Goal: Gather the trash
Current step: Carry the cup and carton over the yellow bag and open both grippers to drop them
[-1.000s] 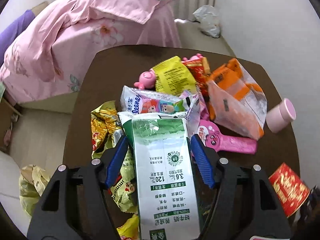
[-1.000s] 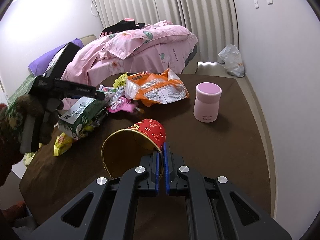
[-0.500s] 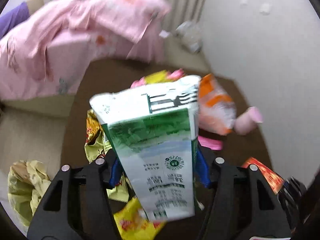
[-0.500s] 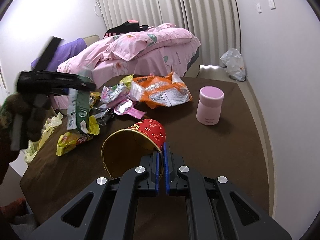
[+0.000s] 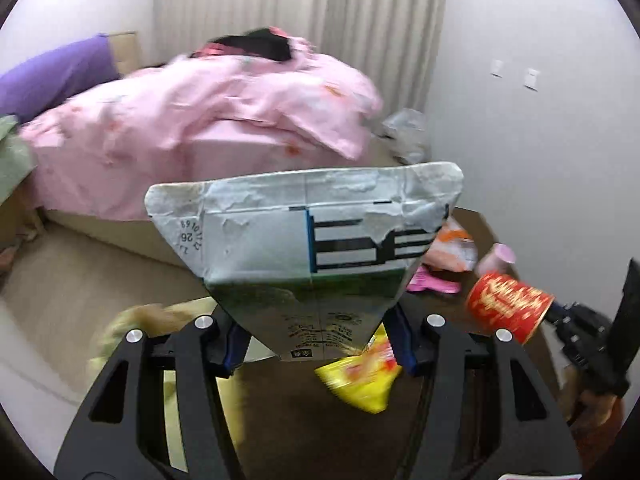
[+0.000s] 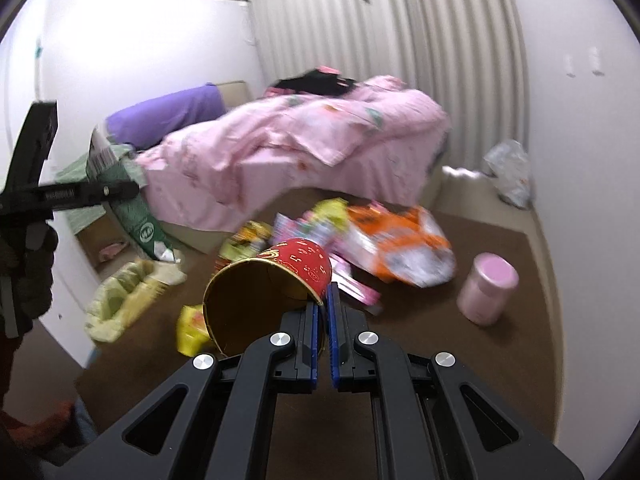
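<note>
My left gripper [image 5: 316, 344] clamps the milk carton [image 5: 308, 248]; my right gripper [image 6: 323, 312] pinches the red cup [image 6: 280, 280]. Wrappers [image 6: 384, 236] at frame centre remain uncollected.

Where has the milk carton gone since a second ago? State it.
Yes, moved: the milk carton, clamped in the left gripper, rose off the brown table and swung left toward the bed.

I see dark brown table [image 6: 460, 360] carrying orange snack bag [image 6: 400, 246], pink canister [image 6: 487, 289] upright, well apart toward wall, pink wrappers [image 6: 356, 286], yellow packet [image 6: 192, 330] near front edge. Beige floor [image 5: 80, 280] beside table holds crumpled pale yellow-green bag [image 6: 120, 300].
</note>
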The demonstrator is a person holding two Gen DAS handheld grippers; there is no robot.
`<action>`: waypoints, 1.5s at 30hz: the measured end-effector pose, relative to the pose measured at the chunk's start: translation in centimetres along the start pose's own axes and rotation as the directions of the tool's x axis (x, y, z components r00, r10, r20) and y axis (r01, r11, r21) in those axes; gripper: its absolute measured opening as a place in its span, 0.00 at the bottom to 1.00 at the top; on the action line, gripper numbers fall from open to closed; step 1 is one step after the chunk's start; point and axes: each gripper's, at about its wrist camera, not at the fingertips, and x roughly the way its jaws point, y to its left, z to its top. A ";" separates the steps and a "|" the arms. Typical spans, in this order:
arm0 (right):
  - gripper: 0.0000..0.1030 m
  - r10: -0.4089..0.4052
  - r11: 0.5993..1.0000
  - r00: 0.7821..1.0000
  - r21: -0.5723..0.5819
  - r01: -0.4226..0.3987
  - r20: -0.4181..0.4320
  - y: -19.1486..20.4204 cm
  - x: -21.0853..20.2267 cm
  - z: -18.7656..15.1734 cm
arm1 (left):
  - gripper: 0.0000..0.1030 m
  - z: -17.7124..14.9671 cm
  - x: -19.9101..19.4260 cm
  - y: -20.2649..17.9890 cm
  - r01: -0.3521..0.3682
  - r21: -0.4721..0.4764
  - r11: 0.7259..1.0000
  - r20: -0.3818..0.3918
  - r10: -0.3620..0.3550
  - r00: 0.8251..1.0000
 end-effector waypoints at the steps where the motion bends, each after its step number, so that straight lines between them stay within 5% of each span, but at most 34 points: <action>1: 0.06 0.031 0.999 1.000 -0.010 -0.031 -0.001 0.9 0.4 0.7 | 0.52 -0.2 -0.7 0.9 -0.016 -0.009 1.000 0.004 0.016 1.000; 9: 0.06 0.236 0.958 0.970 -0.155 -0.243 -0.062 10.8 5.3 4.2 | 0.52 -4.1 -6.5 10.2 -0.138 -0.140 0.981 0.022 0.142 0.990; 18: 0.06 0.382 0.854 0.887 -0.268 -0.447 -0.260 21.5 14.7 4.9 | 0.52 -7.6 -5.9 16.3 -0.165 -0.258 0.952 -0.062 0.154 0.986; 25: 0.06 0.331 0.796 0.832 -0.341 -0.500 -0.446 26.1 22.1 1.7 | 0.52 -9.3 0.0 17.3 -0.110 -0.248 0.963 -0.142 0.076 0.987; 33: 0.06 0.290 0.776 0.789 -0.349 -0.525 -0.542 26.5 25.0 -0.2 | 0.52 -13.3 6.5 18.2 -0.129 -0.218 0.967 -0.273 0.066 0.960; 40: 0.06 0.272 0.773 0.779 -0.354 -0.527 -0.566 26.3 25.5 -1.4 | 0.52 -14.4 7.0 18.6 -0.117 -0.250 0.961 -0.272 0.047 0.961; 45: 0.07 0.281 0.803 0.798 -0.325 -0.500 -0.533 25.4 24.8 -0.8 | 0.62 -14.2 6.0 19.7 -0.081 -0.313 0.946 -0.269 -0.006 0.963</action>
